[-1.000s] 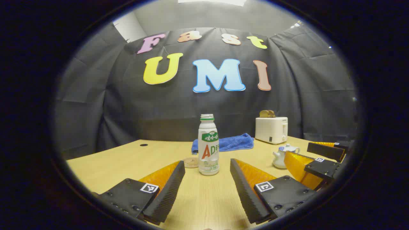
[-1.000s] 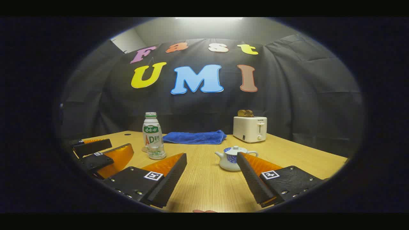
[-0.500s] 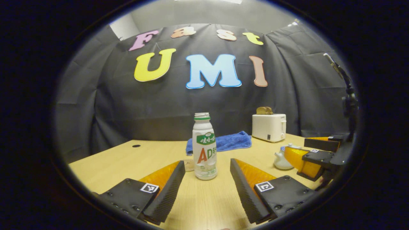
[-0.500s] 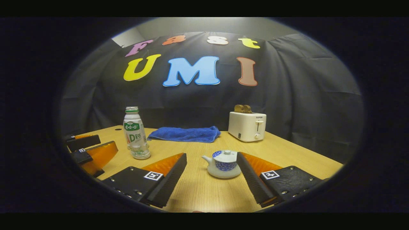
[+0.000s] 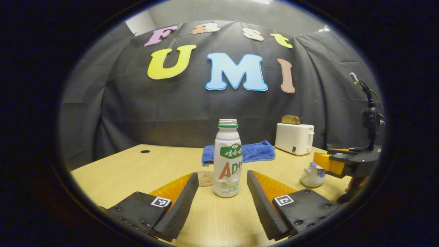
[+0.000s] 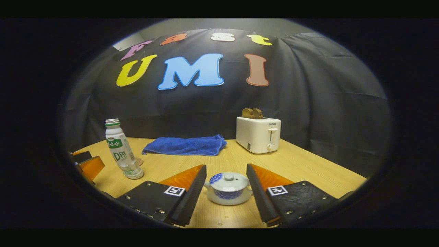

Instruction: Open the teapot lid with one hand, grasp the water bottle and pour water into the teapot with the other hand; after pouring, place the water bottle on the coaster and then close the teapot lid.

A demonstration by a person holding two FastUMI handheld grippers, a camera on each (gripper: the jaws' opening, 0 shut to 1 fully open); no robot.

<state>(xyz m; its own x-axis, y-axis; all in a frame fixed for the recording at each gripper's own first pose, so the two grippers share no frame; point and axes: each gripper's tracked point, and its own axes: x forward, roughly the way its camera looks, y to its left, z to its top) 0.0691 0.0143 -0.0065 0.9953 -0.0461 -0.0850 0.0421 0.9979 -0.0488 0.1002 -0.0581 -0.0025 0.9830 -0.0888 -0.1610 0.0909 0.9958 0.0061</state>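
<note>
At lower centre of each view, the left gripper (image 5: 222, 192) brackets the uncapped white plastic bottle (image 5: 227, 159) and the right gripper (image 6: 226, 187) the lidded white-and-blue ceramic teapot (image 6: 227, 188), fingers released.

Over the last second we see the right gripper (image 6: 226, 197) advance on the teapot (image 6: 228, 189): the pot was off by the right finger before, and now sits between the two fingers, jaws spread, no clear contact. Its lid (image 6: 228, 180) is on. The fingers stand closer together than before. In the left gripper view the right gripper (image 5: 337, 161) has moved forward, now over the teapot (image 5: 312, 175), with its body and a mast in sight. The left gripper (image 5: 222, 192) has crept slightly nearer the water bottle (image 5: 227, 159), jaws wide. The coaster (image 5: 205, 178) now shows further clear of the bottle's left side.
</note>
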